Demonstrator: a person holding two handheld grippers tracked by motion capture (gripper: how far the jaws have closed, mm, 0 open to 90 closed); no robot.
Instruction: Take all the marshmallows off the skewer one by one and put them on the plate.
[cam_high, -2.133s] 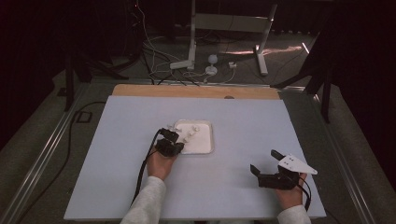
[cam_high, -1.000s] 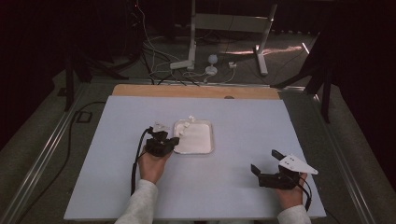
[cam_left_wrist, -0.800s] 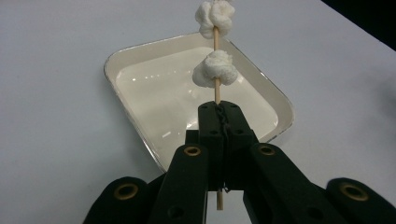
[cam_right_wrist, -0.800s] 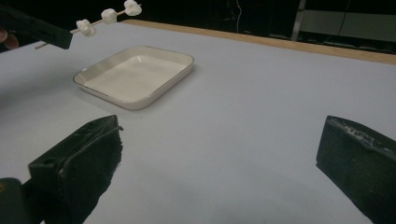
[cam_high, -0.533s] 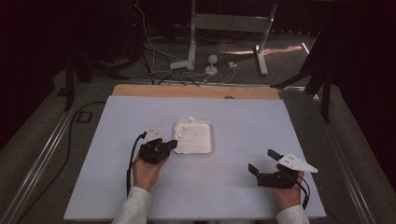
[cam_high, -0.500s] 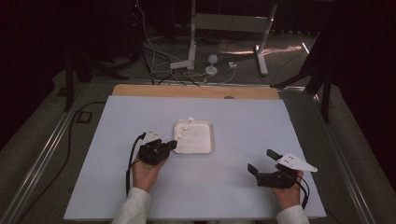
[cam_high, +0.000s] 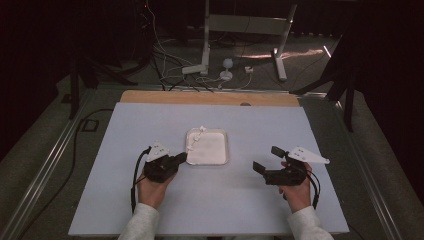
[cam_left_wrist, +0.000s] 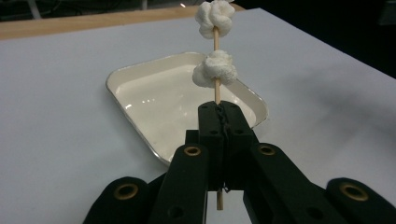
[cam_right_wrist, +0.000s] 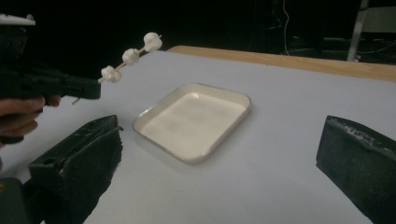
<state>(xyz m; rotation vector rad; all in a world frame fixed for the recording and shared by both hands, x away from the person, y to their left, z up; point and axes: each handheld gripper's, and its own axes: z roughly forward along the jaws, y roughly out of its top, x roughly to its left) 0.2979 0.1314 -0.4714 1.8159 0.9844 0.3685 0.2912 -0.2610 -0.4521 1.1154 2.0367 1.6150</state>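
My left gripper (cam_high: 183, 157) is shut on the lower part of a thin wooden skewer (cam_left_wrist: 215, 91) that carries three white marshmallows (cam_right_wrist: 130, 56). The skewer points up and away, over the left rim of a shallow white tray (cam_high: 226, 148) at the table's middle. In the left gripper view the skewer's short end (cam_left_wrist: 219, 200) pokes out below the closed jaws (cam_left_wrist: 219, 109). My right gripper (cam_high: 267, 159) is held just right of the tray, jaws wide apart with nothing between them. In the right gripper view the tray (cam_right_wrist: 243, 100) lies ahead and the left gripper (cam_right_wrist: 95, 89) comes in from the left.
The tray (cam_left_wrist: 112, 79) holds nothing inside. A pale blue-white mat (cam_high: 125, 130) covers the table, with a wooden edge (cam_high: 165, 96) at the far side. Stand legs and cables (cam_high: 220, 70) lie on the dark floor beyond the table.
The left gripper has drawn the skewer back from over the tray, leftward and toward the person. The right gripper has risen and shifted left toward the tray, jaws still apart.
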